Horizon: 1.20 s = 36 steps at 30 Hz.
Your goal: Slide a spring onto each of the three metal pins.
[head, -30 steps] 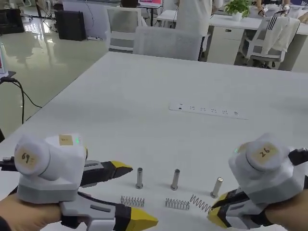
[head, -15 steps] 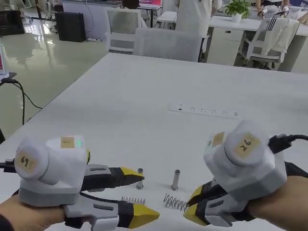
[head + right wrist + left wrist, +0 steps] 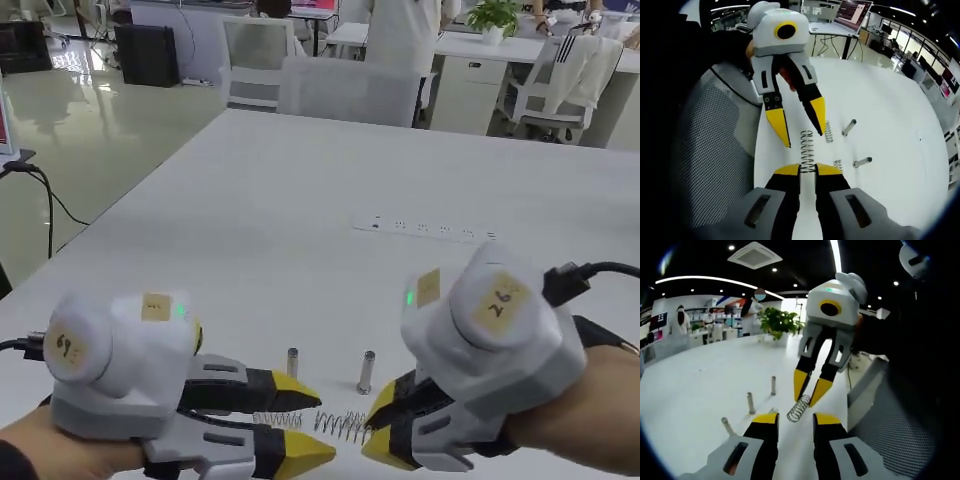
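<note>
**Pose.** Both grippers sit low over the near edge of the white table [image 3: 300,200], tips turned inward and facing each other. The left gripper [image 3: 310,420] is carried in the person's left hand [image 3: 35,450]. It points to the right, roughly level with the tabletop. The right gripper [image 3: 383,427] is carried in the right hand [image 3: 595,420]. It points to the left and is angled slightly downward.

**Fingers, right gripper.** The jaws are drawn in on one end of the held spring [image 3: 807,147]. In the right gripper view the coil projects straight ahead from between the yellow tips. In the left gripper view the same spring extends from those tips, its free end toward the left gripper's jaws. Whether the free end touches the table cannot be told.

**Fingers, left gripper.** The jaws stand apart with a clear gap and grip nothing. The free end of the held spring lies just in front of that gap. As far as can be seen, it touches neither tip.

**Task items.** The three metal pins [image 3: 751,402] stand upright in a row on the table, beyond the gripper tips, and none carries a spring. A second spring [image 3: 828,131] lies flat on the table near the pins. A third spring [image 3: 838,164] lies just beside the right gripper's tip, partly hidden.
</note>
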Tool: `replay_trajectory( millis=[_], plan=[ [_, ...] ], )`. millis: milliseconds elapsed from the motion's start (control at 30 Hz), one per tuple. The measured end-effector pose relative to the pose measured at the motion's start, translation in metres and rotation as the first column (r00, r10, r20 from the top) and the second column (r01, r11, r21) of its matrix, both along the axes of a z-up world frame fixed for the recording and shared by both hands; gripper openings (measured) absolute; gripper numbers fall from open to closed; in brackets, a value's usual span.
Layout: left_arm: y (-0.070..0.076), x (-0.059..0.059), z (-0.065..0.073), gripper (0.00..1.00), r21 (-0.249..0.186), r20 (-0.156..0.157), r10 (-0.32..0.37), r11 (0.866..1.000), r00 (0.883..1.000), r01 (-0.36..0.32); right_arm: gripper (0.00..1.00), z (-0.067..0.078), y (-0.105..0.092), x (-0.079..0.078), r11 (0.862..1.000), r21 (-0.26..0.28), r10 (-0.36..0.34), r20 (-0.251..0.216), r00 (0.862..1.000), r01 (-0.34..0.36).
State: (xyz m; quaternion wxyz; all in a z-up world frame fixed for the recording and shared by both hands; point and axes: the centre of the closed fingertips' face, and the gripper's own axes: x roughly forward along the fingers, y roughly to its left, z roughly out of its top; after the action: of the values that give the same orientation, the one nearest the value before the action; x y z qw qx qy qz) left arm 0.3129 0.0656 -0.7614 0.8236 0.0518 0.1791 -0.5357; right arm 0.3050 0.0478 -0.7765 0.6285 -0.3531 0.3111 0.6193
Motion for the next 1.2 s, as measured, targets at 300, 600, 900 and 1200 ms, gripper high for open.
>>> replay_trajectory(
  millis=[300,600,900,1200],
  plan=[
    [-0.005,-0.009,-0.003,0.06,0.015,-0.006,-0.047,0.999,0.999,0.047,0.08,-0.002,-0.001,-0.008,0.997,-0.026,0.072,0.005,0.997,-0.072],
    [-0.009,-0.015,-0.007,0.03,0.04,-0.006,-0.082,0.996,0.997,0.082,0.08,0.005,-0.004,-0.012,0.993,-0.03,0.112,-0.003,0.994,-0.112],
    [-0.009,-0.015,-0.006,0.02,0.045,0.012,-0.084,0.996,0.996,0.083,0.07,0.035,0.006,-0.013,0.992,0.082,0.094,-0.008,0.995,-0.093],
    [-0.011,-0.016,-0.003,0.02,0.04,0.022,-0.093,0.995,0.995,0.092,0.08,0.05,0.019,-0.016,0.985,0.141,0.1,0.008,0.995,-0.1]
  ],
)
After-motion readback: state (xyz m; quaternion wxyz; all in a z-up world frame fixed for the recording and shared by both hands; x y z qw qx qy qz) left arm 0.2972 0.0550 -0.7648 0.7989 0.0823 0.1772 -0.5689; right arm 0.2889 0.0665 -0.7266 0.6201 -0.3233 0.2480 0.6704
